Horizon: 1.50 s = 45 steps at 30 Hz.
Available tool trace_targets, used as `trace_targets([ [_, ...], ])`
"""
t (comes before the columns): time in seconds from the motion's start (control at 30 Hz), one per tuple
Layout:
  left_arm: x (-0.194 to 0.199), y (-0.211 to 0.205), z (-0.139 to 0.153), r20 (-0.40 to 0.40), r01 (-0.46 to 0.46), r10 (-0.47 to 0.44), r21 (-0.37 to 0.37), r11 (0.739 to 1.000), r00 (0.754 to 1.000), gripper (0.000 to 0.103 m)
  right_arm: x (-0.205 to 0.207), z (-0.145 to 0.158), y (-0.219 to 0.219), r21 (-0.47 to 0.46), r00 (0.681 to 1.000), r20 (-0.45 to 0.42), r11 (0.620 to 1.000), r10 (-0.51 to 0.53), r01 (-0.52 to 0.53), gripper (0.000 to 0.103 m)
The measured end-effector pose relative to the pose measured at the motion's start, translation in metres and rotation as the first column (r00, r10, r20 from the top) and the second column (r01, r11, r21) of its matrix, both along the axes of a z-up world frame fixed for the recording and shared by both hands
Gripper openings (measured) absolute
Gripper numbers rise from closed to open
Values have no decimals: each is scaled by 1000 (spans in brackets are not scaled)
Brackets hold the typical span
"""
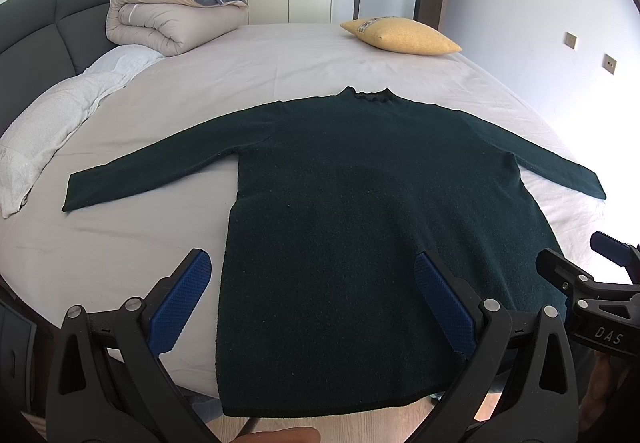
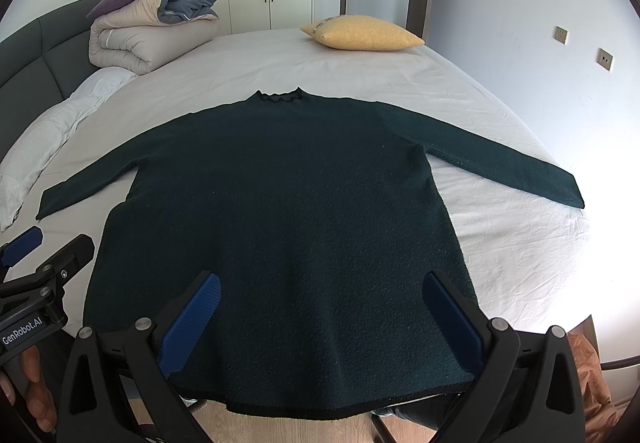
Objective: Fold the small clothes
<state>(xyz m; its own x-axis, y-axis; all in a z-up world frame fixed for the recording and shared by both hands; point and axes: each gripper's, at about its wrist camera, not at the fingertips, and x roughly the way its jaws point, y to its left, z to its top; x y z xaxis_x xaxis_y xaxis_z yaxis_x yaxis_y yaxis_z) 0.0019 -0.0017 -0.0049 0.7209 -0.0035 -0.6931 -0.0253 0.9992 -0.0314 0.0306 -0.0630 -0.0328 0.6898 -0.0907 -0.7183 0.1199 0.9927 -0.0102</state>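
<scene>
A dark green sweater (image 1: 360,211) is lying flat on the bed (image 1: 280,59), sleeves spread, hem hanging over the near edge. A folded duvet (image 1: 172,19) and a yellow pillow (image 1: 400,35) are sitting at the far end. The left gripper (image 1: 312,303) and the right gripper (image 2: 320,319) are hovering over the hem, jaws released, grasping nothing.

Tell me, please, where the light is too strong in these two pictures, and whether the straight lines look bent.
Left wrist view: the bed sheet washes out to white at the right edge, past the sweater. Right wrist view: the same glare sits right of the sweater's sleeve. Both views: the fisheye bows the bed's edges and darkens the corners.
</scene>
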Motion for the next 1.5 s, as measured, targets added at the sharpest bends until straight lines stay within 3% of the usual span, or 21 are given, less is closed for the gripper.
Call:
trace_targets([
  [0.47,0,-5,-5,-6,7,-7,-7,1000,1000,103,-5,-8,2,0,1000,-12,1000,-2,2,103],
  [0.83,5,-2,-29,-43,8,-8,7,1000,999,103,-4,-20,-8,19,998,-58,1000,-15,16,103],
  [1.0,16,4,-42,-60,18,-19,-15,1000,998,103,-3,-25,-29,61,998,-56,997,-40,43,103],
  [1.13,37,13,-42,-82,31,-38,-85,996,996,103,-1,-9,-75,112,995,24,990,-93,89,103],
  [1.23,56,23,-35,-85,28,-44,-181,983,995,103,-2,6,-142,195,975,104,965,-198,175,103],
  [1.33,73,31,-28,-66,21,-39,-254,967,997,103,3,8,-212,288,945,119,922,-304,261,103],
  [1.43,86,29,-25,-38,21,-33,-270,963,999,103,8,2,-288,455,905,135,837,-403,305,103],
  [1.5,102,23,-28,-80,38,-60,-251,967,995,103,14,-10,-333,553,872,102,756,-479,351,103],
])
